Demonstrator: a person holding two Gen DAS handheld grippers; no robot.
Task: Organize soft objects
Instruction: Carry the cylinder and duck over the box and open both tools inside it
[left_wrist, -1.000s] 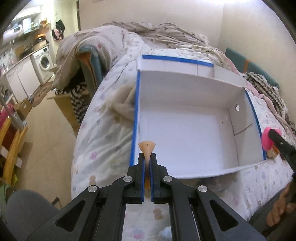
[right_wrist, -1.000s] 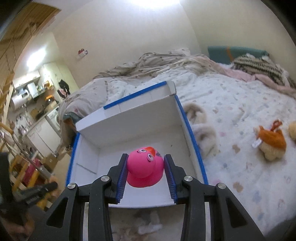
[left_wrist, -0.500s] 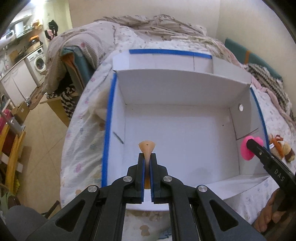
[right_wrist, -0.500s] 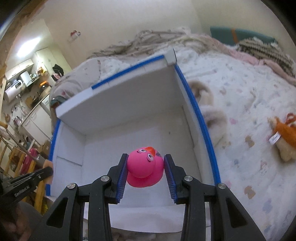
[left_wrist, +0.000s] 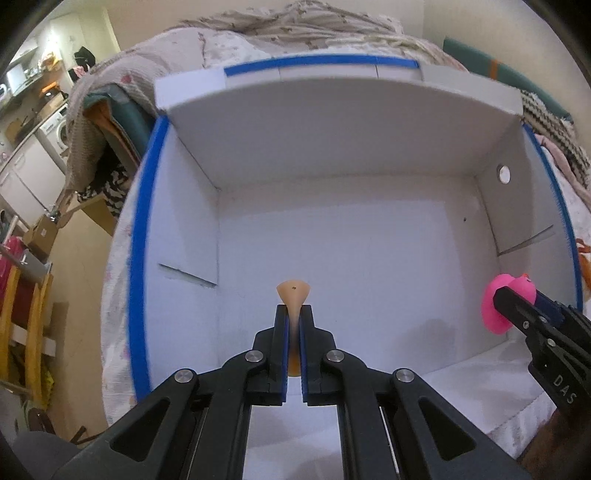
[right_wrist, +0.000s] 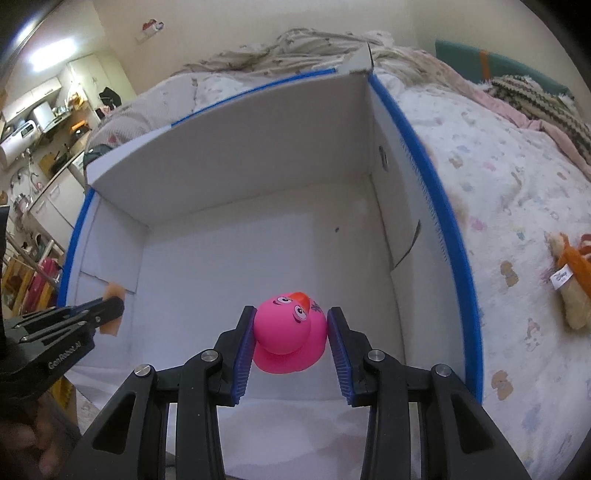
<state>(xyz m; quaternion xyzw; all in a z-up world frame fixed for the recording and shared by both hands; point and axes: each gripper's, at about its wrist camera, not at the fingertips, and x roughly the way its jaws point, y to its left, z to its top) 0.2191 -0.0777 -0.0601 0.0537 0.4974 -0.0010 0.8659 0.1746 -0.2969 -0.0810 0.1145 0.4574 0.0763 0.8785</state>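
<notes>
White cardboard box (left_wrist: 332, 155), edged in blue tape, filling the centre of both views on a patterned bedspread (right_wrist: 509, 192); bare white floor inside, nothing resting on it. Left gripper (left_wrist: 293, 314), bottom centre of the left wrist view, clenched tight on a thin peach-coloured soft piece (left_wrist: 294, 293) whose flared tip pokes out above the blue pads, held over the near part of the box floor. Right gripper (right_wrist: 291, 332), bottom centre of the right wrist view, clamped on a pink rubber duck (right_wrist: 290, 338) with an orange beak, pads pressing both flanks, the toy hanging above the floor near the front edge. Same duck seen at the right edge of the left wrist view, close to the right-hand wall; same peach piece seen at the left edge of the right wrist view, by the left-hand wall. Outside the box, at the far right of the right wrist view, an orange and cream plush toy (right_wrist: 569, 284) lying on the bedspread, well apart from the blue rim. Rumpled blanket (left_wrist: 295, 22) heaped beyond the box, top of frame.
</notes>
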